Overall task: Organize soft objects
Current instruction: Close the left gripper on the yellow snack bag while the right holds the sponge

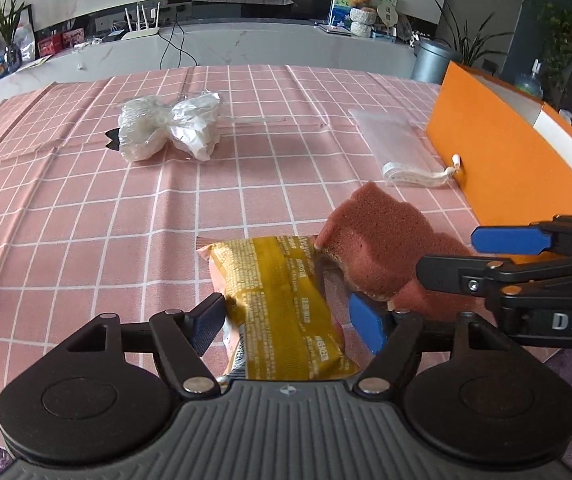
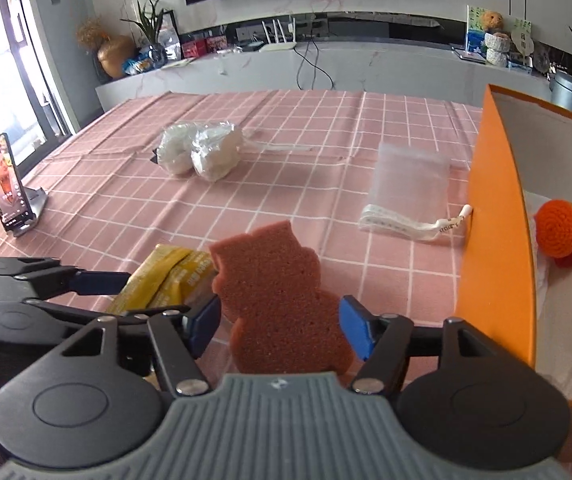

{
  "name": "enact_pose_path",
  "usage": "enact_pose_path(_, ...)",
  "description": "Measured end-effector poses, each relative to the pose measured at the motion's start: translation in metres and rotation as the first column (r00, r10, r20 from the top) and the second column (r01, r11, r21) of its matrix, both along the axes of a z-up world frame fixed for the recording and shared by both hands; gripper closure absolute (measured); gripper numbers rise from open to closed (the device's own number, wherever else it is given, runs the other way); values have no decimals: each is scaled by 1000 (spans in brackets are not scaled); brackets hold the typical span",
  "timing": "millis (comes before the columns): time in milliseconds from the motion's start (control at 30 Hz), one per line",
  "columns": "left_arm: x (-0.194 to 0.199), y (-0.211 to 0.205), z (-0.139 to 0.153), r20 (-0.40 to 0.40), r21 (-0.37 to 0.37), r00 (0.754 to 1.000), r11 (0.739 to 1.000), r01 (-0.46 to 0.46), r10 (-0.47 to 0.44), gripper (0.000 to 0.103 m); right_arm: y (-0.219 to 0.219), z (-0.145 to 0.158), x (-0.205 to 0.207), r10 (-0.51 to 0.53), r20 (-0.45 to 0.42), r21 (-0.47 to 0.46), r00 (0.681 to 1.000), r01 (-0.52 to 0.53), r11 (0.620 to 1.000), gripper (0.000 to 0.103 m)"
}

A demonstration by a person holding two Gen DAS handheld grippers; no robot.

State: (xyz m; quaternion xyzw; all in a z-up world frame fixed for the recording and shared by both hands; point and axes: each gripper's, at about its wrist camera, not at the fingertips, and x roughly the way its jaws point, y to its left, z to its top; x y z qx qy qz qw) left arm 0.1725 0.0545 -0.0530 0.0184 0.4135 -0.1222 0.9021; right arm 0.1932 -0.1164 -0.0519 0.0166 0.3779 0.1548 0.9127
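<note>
My left gripper (image 1: 286, 326) is shut on a yellow snack packet (image 1: 282, 308), held just above the pink checked tablecloth; the packet also shows in the right wrist view (image 2: 166, 280). My right gripper (image 2: 280, 326) is shut on a reddish-brown shaped sponge (image 2: 282, 300), its blue pads pressing both sides. In the left wrist view the sponge (image 1: 382, 248) sits right of the packet and touches it. The orange box (image 2: 498, 240) stands open at the right, holding a crocheted orange toy (image 2: 558, 230) and pale soft items.
A clear-wrapped white bundle (image 1: 170, 128) lies at mid-table. A clear flat pouch with a white strap (image 1: 402, 148) lies beside the box (image 1: 506, 152). A phone on a stand (image 2: 4, 184) is at the table's left edge.
</note>
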Motion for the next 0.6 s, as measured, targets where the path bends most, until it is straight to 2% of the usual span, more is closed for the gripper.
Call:
enact_pose_path(100, 4, -3, -8, 4, 49, 1000, 999, -2, 2, 19, 2, 0, 0, 38, 16, -6, 999, -38, 999, 26)
enact_pose_path(167, 3, 0, -11, -3, 38, 1000, 999, 8, -8, 21, 5, -2, 0, 67, 22, -17, 998, -67, 998, 25)
enact_pose_path(233, 3, 3, -11, -9, 47, 1000, 999, 20, -19, 24, 8, -6, 0, 84, 26, -51, 996, -83, 995, 20)
enact_pose_path(333, 1, 7, -10, -8, 80, 999, 996, 50, -49, 23, 13, -12, 3, 100, 33, -110, 994, -96, 989, 15)
enact_pose_path(500, 4, 14, -17, -46, 53, 999, 999, 14, -12, 14, 13, -22, 11, 92, 6, -124, 996, -90, 988, 14)
enact_pose_path(600, -1, 8, -19, -15, 102, 1000, 995, 11, -9, 12, 10, -25, 12, 82, -1, -103, 997, -82, 991, 14)
